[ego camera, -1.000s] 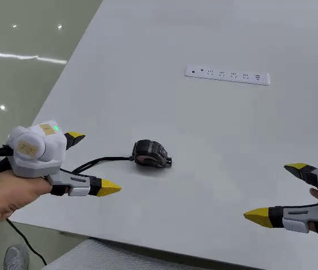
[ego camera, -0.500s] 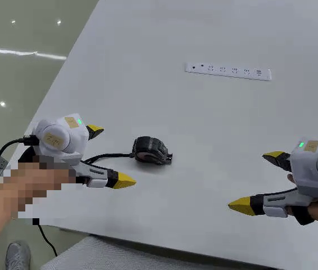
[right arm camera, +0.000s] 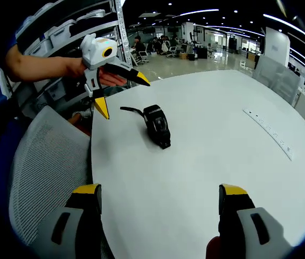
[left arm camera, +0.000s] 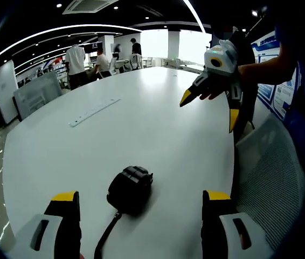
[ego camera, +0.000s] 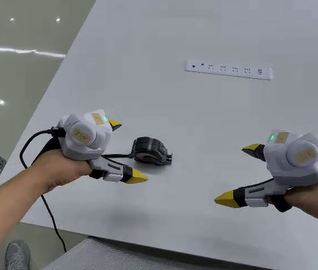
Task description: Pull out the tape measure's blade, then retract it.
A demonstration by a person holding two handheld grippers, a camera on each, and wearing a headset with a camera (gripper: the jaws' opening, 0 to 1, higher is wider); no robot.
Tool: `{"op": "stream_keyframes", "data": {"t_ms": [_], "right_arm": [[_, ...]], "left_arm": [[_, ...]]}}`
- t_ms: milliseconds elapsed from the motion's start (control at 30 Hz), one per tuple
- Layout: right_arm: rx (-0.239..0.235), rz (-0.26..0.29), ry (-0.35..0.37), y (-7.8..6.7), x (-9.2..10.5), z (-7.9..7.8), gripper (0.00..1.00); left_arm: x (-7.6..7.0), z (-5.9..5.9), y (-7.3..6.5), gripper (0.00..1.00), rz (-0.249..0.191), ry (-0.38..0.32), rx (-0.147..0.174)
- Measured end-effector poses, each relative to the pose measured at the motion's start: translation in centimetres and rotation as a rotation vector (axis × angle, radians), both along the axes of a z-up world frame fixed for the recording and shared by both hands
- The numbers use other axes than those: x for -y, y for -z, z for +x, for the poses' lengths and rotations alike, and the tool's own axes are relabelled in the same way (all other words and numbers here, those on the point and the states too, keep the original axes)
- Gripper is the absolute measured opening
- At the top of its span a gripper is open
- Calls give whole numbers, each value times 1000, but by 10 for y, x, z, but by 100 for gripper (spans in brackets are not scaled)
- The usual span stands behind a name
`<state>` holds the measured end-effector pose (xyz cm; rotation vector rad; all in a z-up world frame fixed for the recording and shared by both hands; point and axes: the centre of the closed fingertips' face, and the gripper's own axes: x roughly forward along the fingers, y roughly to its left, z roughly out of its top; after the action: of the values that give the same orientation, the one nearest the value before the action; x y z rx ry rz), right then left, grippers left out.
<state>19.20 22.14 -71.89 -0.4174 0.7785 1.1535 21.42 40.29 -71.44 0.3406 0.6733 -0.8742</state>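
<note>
A black tape measure (ego camera: 151, 151) rests near the white table's (ego camera: 215, 118) front edge, blade in. The left gripper (ego camera: 126, 151) hovers just beside it, jaws wide and empty, aimed to straddle the case. The right gripper (ego camera: 236, 173), equally spread and empty, hangs well apart, probably ready for the hook.

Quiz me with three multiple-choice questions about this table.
1. Where is the tape measure? A) on the table, just ahead of the left tool; B) held in a tool; C) on the floor.
2. What colour are the tools' tips? A) red; B) yellow; C) blue.
3. How do the jaws of the left tool and right tool stand? A) both shut; B) both open; C) one shut on the tape.
Answers: 1 A, it lies untouched on the white surface; 2 B, all four tips show yellow; 3 B, a wide gap parts each pair.
</note>
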Motion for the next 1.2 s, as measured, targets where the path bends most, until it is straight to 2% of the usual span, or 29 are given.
{"op": "stream_keyframes", "data": {"t_ms": [433,700,833,933,1200], "right_arm": [[2,-36,-105,23,-26,14,82],[24,-62,-179,39,-45,21,76],[28,-69,-211,48,-54,25,73],[27,-78,-242,55,-61,26,70],[17,-88,-293,70,-78,31,64]], "left_arm": [[11,14,18,84,45,76,2],[20,15,28,82,71,128,-1],[21,20,38,79,99,164,1],[22,28,46,76,119,180,15],[23,39,56,68,131,192,15]]}}
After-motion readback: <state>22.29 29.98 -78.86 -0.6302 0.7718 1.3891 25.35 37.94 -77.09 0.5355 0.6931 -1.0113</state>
